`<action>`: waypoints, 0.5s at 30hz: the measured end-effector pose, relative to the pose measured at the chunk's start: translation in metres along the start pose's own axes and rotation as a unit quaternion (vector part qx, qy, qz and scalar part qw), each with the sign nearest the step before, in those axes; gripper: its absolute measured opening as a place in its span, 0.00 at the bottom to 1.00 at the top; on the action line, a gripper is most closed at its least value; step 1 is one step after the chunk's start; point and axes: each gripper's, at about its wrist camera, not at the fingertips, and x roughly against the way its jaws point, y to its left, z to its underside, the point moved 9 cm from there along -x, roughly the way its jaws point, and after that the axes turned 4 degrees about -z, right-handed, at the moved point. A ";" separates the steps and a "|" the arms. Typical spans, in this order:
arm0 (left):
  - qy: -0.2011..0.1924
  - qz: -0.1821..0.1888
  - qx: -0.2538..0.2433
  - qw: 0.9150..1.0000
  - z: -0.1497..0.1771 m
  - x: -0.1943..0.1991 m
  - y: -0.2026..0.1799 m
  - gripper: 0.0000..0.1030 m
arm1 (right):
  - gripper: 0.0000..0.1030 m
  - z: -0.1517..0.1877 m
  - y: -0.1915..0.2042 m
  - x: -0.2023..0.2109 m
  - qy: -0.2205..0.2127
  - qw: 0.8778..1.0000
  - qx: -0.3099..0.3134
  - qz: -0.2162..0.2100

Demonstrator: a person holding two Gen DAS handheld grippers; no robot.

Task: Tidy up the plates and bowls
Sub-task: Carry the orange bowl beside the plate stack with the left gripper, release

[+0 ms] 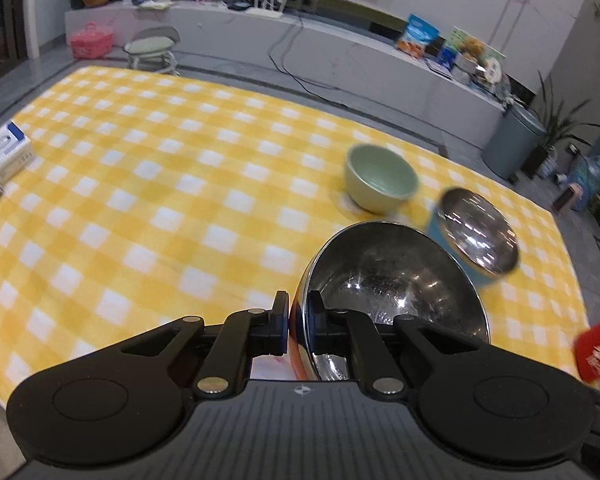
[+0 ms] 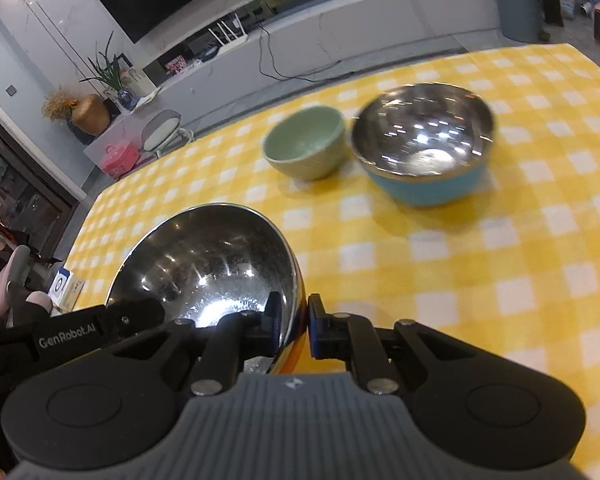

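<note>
A steel bowl with an orange outside (image 1: 400, 280) is held tilted above the yellow checked tablecloth (image 1: 140, 200). My left gripper (image 1: 298, 308) is shut on its left rim, one pad inside and one outside. My right gripper (image 2: 296, 316) is shut on the right rim of the same steel bowl (image 2: 212, 260). The left gripper's black body (image 2: 80, 332) shows at that bowl's far side. Beyond stand a pale green bowl (image 1: 380, 178) (image 2: 306, 144) and a blue bowl with a steel lining (image 1: 476, 236) (image 2: 424, 136), side by side on the cloth.
A white and blue box (image 1: 6, 148) lies at the table's left edge. A blurred red object (image 1: 598, 352) sits at the right edge of the left wrist view. A stool (image 1: 152, 46), a grey bin (image 1: 512, 140) and a long low cabinet stand past the table.
</note>
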 end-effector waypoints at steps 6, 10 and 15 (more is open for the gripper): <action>0.029 0.019 -0.019 0.999 0.030 0.010 -0.032 0.11 | 0.11 0.012 -0.036 0.031 0.024 0.999 -0.022 -0.001; 0.051 0.026 -0.024 0.998 0.050 0.007 -0.048 0.11 | 0.11 0.023 -0.061 0.044 0.029 0.998 -0.053 -0.002; 0.074 0.023 -0.028 0.997 0.070 0.001 -0.055 0.11 | 0.11 0.040 -0.088 0.047 0.035 0.992 -0.118 -0.014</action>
